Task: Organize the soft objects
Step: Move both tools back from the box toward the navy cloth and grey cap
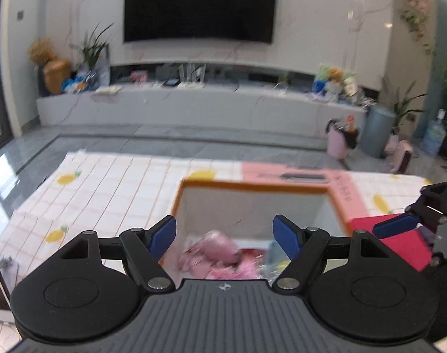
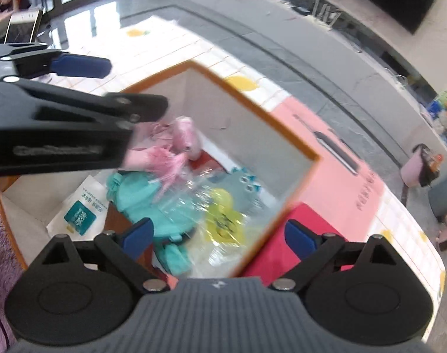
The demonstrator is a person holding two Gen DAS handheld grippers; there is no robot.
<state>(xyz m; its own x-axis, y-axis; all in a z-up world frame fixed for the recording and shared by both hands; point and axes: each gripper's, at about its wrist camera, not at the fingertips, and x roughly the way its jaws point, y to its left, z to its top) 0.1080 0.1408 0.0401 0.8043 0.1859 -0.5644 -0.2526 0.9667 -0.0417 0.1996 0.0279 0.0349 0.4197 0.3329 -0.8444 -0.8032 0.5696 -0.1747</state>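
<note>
Both grippers — my left (image 1: 224,236) and right (image 2: 219,236) — hang wide and empty over the orange-rimmed box (image 2: 254,108), where a pink plush (image 2: 176,147) and teal plush (image 2: 141,194) lie among plastic bags (image 2: 223,214) — on a checked cloth (image 1: 105,188).

Orange-rimmed white box (image 2: 254,108) holds pink (image 2: 164,156), teal (image 2: 135,194) and yellow (image 2: 223,214) soft toys; cloth (image 1: 105,182) beneath is white, orange-gridded, with yellow fruit prints.
</note>
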